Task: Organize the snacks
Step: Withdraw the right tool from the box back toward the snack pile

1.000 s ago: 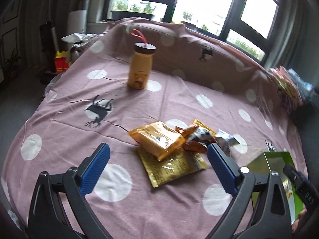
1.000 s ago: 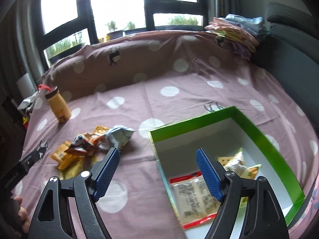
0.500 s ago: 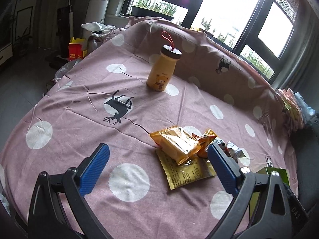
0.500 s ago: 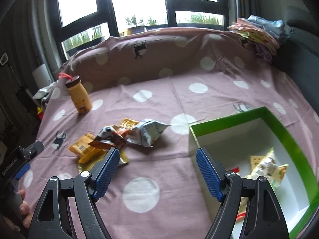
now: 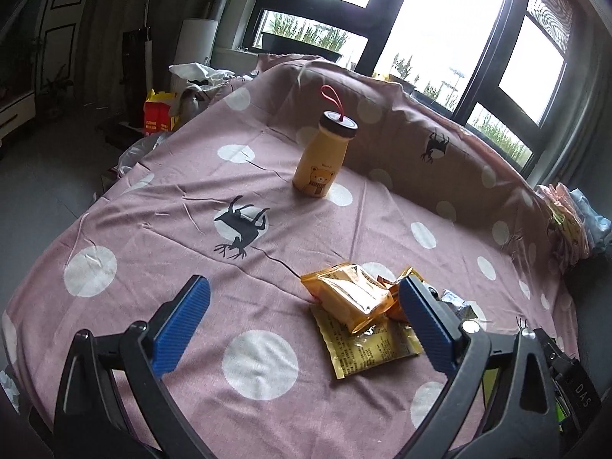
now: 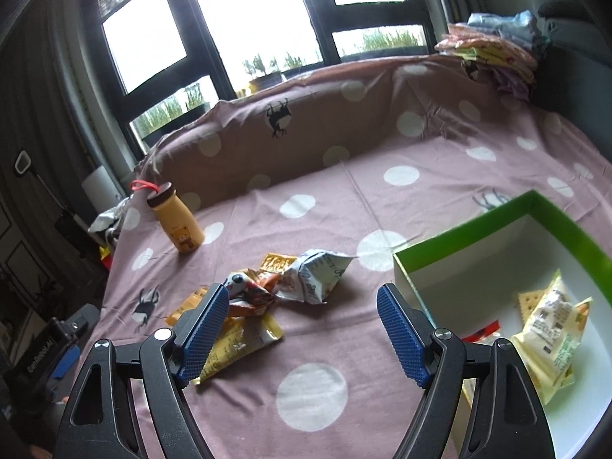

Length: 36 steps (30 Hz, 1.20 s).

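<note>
pink dotted cloth [image 5: 306, 229] (deer-printed), green box [image 6: 535, 210]

The right hand-held gripper [image 6: 306, 331] hangs wide open, empty, between the snack pile [image 6: 267, 290] and green box [image 6: 535, 206].

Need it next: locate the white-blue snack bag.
In the right wrist view, the white-blue snack bag lies on the spotted cloth, at the snack pile's right end, left of the green box.

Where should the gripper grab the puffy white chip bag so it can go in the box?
Probably from above, across the puffy middle of the white chip bag. It lies on its side at the right edge of the snack pile, with bare cloth toward the green box. The open right gripper looks nearest.
</note>
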### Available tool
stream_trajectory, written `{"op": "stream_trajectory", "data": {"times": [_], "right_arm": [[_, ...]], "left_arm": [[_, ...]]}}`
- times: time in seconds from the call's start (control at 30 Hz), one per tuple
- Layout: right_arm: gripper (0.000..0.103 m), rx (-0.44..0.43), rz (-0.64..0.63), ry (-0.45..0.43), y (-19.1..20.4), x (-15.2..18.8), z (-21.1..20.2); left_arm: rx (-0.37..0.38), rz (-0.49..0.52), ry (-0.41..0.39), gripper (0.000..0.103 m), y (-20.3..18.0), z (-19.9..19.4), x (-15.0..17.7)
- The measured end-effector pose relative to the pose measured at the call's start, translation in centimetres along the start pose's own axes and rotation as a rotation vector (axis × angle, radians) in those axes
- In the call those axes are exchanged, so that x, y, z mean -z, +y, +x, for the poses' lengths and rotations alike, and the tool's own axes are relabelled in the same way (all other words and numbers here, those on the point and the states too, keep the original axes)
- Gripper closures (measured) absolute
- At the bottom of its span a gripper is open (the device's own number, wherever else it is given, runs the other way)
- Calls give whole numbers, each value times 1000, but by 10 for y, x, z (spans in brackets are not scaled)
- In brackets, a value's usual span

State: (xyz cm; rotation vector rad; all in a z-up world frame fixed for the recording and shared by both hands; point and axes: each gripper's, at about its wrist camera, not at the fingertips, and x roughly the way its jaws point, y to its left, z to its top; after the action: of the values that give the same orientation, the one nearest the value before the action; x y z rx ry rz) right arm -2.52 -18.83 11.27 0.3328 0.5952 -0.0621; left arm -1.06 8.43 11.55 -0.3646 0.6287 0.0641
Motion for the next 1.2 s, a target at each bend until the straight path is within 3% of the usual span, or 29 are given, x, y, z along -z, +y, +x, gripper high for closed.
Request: {"op": "stream_trajectory", "data": {"times": [0.23, 0.47, 1.2], "right_arm": [[23, -7, -1, 17, 3, 2, 9], [23, 2, 17, 46, 0, 5, 16], [23, 18, 35, 78, -8, 4, 26]], "left_arm": [[-15, 28, 44, 4, -3, 11, 7], [-59, 51, 167, 4, -3, 38, 19], [-92, 78, 259, 4, -5, 57, 31]]}}
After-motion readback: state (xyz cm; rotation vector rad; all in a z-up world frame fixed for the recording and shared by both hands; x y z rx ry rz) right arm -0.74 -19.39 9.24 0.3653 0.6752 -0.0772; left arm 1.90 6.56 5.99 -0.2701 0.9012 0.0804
